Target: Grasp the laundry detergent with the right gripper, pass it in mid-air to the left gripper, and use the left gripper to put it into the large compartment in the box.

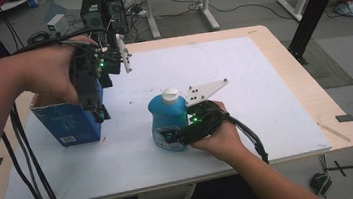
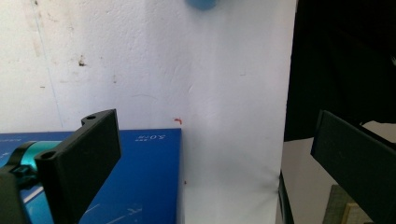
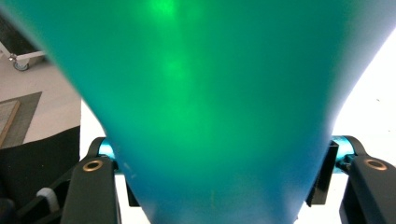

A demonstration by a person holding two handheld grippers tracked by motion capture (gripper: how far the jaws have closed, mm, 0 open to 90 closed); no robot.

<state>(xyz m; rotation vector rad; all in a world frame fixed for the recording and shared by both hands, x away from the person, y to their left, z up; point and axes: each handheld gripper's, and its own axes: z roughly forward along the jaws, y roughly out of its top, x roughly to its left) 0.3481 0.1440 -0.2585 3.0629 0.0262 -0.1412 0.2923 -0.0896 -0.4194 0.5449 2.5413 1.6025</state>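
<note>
blue bottle (image 1: pixel 168 122) stands clamped in the level right gripper (image 1: pixel 178 135); left gripper (image 1: pixel 99 113) points down, jaws released.

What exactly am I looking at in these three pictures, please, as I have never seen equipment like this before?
There is no robot arm here: a person holds a hand tool with two black jaws in each hand, at a table covered by a white sheet.

The wide picture is taken from above the person's side of the table. The other two come from small cameras riding on each tool, looking along its jaws.

On the sheet stand a blue bottle with a white cap and a blue box.

The right gripper lies sideways against the bottle; in its own view the bottle sits between the jaws, which appear closed on its sides. The left gripper points down beside the box, with its jaws wide apart and nothing between them.
</note>
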